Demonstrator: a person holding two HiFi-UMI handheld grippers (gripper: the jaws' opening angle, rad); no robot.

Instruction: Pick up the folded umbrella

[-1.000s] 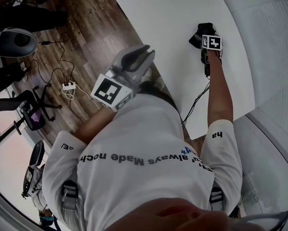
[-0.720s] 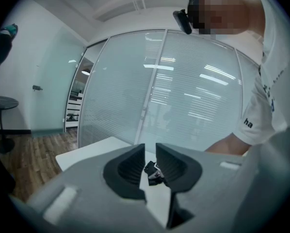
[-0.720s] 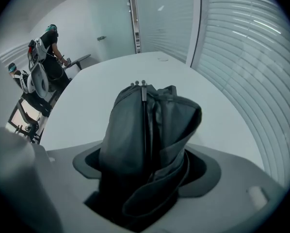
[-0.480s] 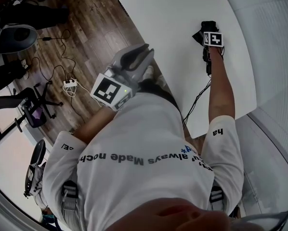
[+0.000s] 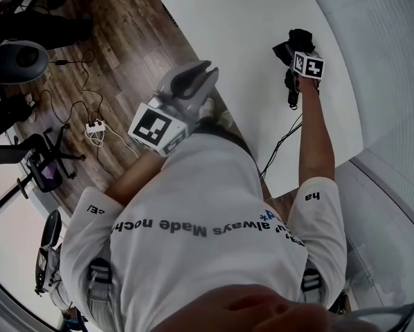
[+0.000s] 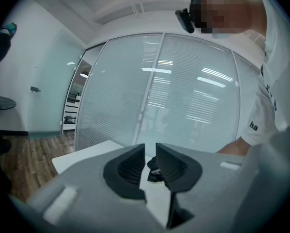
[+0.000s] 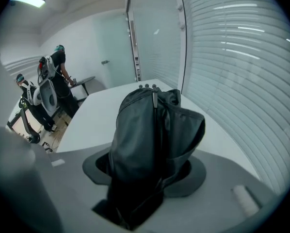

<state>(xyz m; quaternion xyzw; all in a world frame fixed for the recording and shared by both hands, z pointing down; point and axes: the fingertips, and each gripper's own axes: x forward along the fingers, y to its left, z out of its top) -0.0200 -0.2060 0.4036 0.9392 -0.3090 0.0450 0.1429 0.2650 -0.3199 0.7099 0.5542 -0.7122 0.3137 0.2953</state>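
Note:
The folded umbrella (image 5: 298, 41) is black, and its bunched fabric (image 7: 152, 125) stands up between the jaws of my right gripper (image 5: 295, 54). Those jaws are closing and the pads press on it, holding it just above the white table (image 5: 241, 19). The right gripper (image 7: 150, 176) points steeply down over the table's right side. My left gripper (image 5: 195, 77) hovers off the table's near-left edge, pointing almost level. Its jaws (image 6: 150, 161) stand together with nothing between them. A dark shape (image 6: 153, 169) shows far off behind its tips.
A black cable (image 5: 280, 147) trails from the right gripper across the table to its near edge. A power strip (image 5: 96, 125) with cords and office chairs (image 5: 44, 164) stand on the wood floor at left. People (image 7: 57, 69) stand beyond the table. Blinds (image 7: 242, 67) line the right.
My right gripper has closed on the umbrella and lifted it a little off the table. The left gripper has stayed where it was.

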